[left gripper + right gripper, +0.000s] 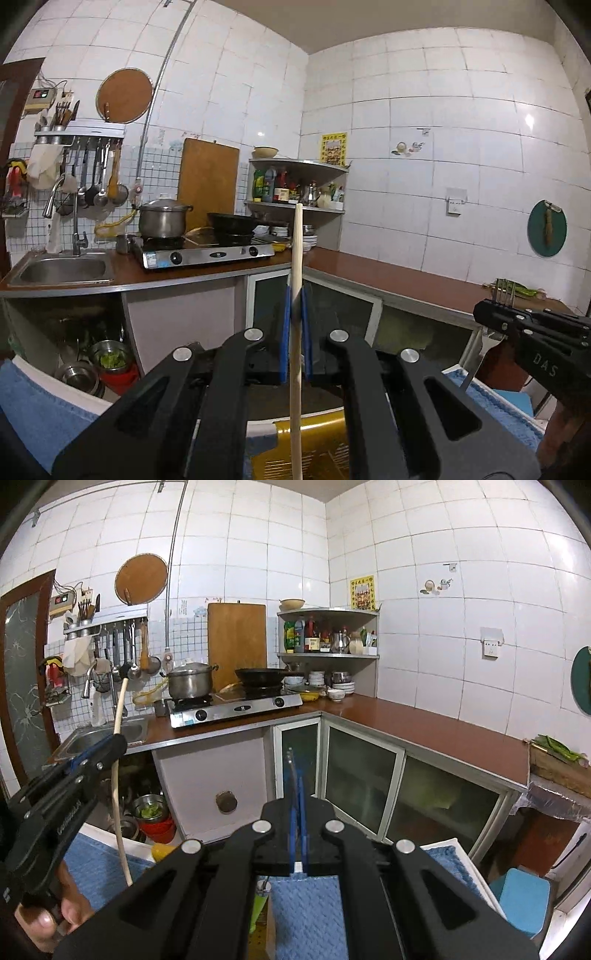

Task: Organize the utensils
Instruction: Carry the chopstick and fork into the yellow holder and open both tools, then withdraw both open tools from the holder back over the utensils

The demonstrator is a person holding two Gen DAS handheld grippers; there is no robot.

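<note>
Fork (503, 295) and wooden-handled utensil (297, 295) sit clamped in closed right and left jaws, stove (236, 707) and counter (424, 731) ahead.

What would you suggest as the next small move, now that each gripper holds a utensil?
Probably carry both toward the yellow basket below. The left gripper is shut on a wooden-handled utensil and the right gripper on a metal fork; both are held in the air, neither put away.
</note>
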